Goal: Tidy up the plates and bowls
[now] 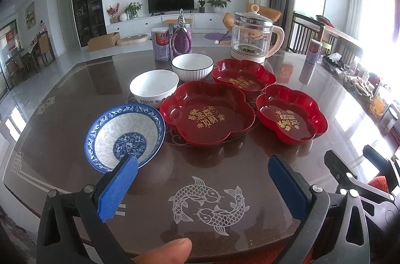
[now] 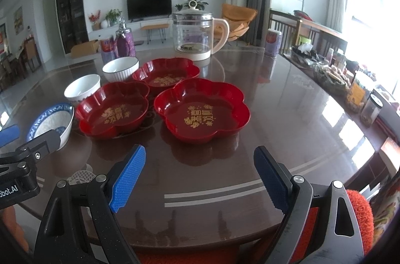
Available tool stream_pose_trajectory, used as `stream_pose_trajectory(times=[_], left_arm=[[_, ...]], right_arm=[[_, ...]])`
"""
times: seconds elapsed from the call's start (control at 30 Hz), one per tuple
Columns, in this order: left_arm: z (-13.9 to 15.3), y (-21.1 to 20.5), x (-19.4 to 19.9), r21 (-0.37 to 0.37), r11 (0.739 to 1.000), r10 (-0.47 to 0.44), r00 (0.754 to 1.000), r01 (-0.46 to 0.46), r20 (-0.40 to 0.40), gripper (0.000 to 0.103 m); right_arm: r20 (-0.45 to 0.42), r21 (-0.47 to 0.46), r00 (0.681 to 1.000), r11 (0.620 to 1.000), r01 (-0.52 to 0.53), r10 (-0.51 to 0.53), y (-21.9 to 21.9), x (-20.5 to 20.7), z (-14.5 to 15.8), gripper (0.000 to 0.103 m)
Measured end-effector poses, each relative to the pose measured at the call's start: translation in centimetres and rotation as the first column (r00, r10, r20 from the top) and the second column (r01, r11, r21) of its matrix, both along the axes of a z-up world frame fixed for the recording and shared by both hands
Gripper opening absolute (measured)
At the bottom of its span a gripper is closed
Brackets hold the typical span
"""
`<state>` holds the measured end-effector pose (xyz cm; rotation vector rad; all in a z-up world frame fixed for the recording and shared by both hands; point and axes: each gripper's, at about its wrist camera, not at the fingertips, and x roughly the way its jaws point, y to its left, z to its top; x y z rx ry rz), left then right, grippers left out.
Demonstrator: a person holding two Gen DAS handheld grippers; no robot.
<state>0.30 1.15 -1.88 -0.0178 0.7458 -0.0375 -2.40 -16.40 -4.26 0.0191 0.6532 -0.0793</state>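
Here the left gripper (image 1: pixel 202 185) gapes wide and empty, the blue-and-white bowl (image 1: pixel 125 136) just beyond its left finger; the right gripper (image 2: pixel 200 174), equally wide and empty, faces the nearest red flower-shaped plate (image 2: pixel 202 110).

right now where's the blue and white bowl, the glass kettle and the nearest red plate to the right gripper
blue and white bowl (image 1: pixel 125 136): left wrist view, on its patterned inner wall.
glass kettle (image 2: pixel 193 38): right wrist view, on its clear body.
nearest red plate (image 2: pixel 201 114): right wrist view, on its floor by the gold lettering.
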Motion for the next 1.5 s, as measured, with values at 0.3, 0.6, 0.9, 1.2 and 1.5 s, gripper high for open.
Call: stream_pose_trajectory(times=[0.3, 0.6, 0.9, 1.2, 1.5], left_arm=[[-0.2, -0.1, 0.0, -0.001, 1.000, -0.001, 1.000, 0.001, -0.005, 0.103], [-0.5, -0.1, -0.2, 0.002, 1.000, -0.003, 1.000, 0.003, -0.008, 0.103], [-0.5, -0.1, -0.2, 0.002, 1.000, -0.002, 1.000, 0.002, -0.010, 0.103], [-0.6, 0.0, -0.2, 0.004, 1.000, -0.002, 1.000, 0.002, -0.009, 0.103], [-0.8, 0.1, -0.2, 0.017, 1.000, 0.000, 1.000, 0.001, -0.015, 0.103]], right_arm=[[-0.004, 0.002, 1.000, 1.000, -0.001, 0.001, 0.0, -0.1, -0.1, 0.091], [-0.005, 0.003, 1.000, 1.000, 0.000, 0.000, 0.0, -0.1, -0.1, 0.091], [-0.004, 0.003, 1.000, 1.000, -0.001, 0.001, 0.0, -0.2, -0.1, 0.091], [-0.009, 0.008, 1.000, 1.000, -0.001, 0.001, 0.0, -0.2, -0.2, 0.091], [-0.039, 0.055, 0.999, 0.998, 0.020, -0.018, -1.1, 0.2, -0.9, 0.091]])
